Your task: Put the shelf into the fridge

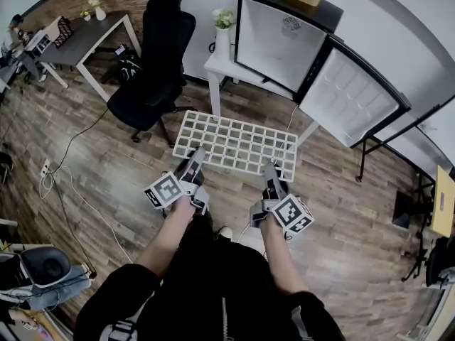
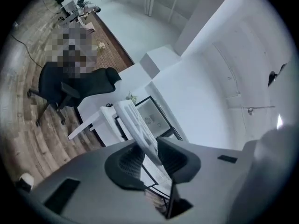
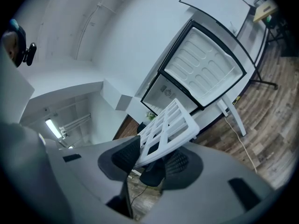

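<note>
Firstly, head view: left claw and right claw grip the near edge of the white grid shelf, held level before the open fridge. Left gripper view: jaws clamped on the shelf rim. Right gripper view: jaws likewise clamped.

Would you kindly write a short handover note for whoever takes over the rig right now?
Left gripper: shut on the near edge of the shelf.
Right gripper: shut on the same edge.
The shelf is held roughly level in the air, short of the fridge, whose door stands open.
Done: shelf gripped and lifted, door open.
Left: carry it forward, slide it into the fridge, release.
</note>
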The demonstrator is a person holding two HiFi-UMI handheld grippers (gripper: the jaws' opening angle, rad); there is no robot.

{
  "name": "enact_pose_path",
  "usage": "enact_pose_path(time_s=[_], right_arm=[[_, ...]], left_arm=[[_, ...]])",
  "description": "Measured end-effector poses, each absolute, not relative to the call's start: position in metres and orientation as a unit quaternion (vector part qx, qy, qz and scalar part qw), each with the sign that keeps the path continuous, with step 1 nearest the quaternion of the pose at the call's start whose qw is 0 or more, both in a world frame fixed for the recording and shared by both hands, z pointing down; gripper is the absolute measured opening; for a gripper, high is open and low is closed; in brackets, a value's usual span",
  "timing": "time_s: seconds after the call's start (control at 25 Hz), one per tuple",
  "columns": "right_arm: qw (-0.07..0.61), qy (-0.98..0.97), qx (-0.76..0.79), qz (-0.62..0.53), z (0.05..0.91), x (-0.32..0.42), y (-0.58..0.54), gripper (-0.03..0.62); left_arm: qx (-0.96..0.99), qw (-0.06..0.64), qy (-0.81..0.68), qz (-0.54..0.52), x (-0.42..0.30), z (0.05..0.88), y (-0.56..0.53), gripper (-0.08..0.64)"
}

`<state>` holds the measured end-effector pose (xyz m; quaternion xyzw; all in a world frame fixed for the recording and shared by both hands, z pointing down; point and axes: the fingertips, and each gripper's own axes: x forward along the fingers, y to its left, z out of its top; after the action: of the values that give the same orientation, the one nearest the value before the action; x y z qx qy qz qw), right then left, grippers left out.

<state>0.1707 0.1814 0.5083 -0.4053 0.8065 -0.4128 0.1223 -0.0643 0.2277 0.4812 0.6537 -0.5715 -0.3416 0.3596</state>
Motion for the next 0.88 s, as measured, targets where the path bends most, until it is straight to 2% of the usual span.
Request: enact_pose_path(time_s=[0.36, 0.88], right_arm=[[0.137, 0.791, -0.439, -0.404, 0.512, 0.168, 0.121, 0.149], [0.162, 0.744, -0.510, -0.400, 0.514, 0.113, -0.011, 0.150]], left_arm=[[0.670, 0.381, -0.541, -0.336, -0.070, 0.494, 0.148, 0.097], [0.714, 0.416, -0.479, -0.294, -0.127, 0.492, -0.027, 0.097]])
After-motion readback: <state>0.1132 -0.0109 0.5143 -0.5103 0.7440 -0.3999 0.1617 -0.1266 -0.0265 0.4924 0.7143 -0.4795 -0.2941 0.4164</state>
